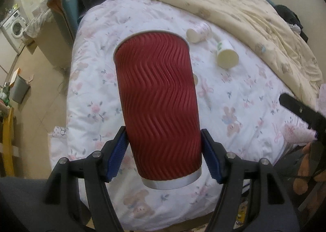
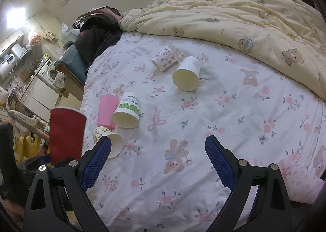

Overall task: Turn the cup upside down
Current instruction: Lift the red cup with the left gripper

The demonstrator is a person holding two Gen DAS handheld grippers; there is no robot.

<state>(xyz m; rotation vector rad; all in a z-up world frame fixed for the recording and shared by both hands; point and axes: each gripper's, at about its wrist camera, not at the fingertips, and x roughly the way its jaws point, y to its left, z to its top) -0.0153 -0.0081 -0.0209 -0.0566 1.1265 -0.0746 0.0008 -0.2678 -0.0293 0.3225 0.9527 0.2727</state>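
Observation:
A red ripple-wall paper cup [image 1: 159,105] fills the middle of the left wrist view. My left gripper [image 1: 164,150] is shut on it near its base, blue pads on both sides, holding it above the floral bed sheet [image 1: 244,93]. Its white rim points away from the camera and its grey base points toward it. The same red cup [image 2: 66,132] shows at the left edge of the right wrist view, rim up. My right gripper [image 2: 158,158] is open and empty above the sheet.
Several paper cups lie on their sides on the sheet: a patterned one [image 2: 165,58], a white one [image 2: 187,74], a green-print one [image 2: 127,112], a small one [image 2: 108,140]. A pink box [image 2: 107,112] lies beside them. A cream duvet [image 2: 234,9] covers the far side.

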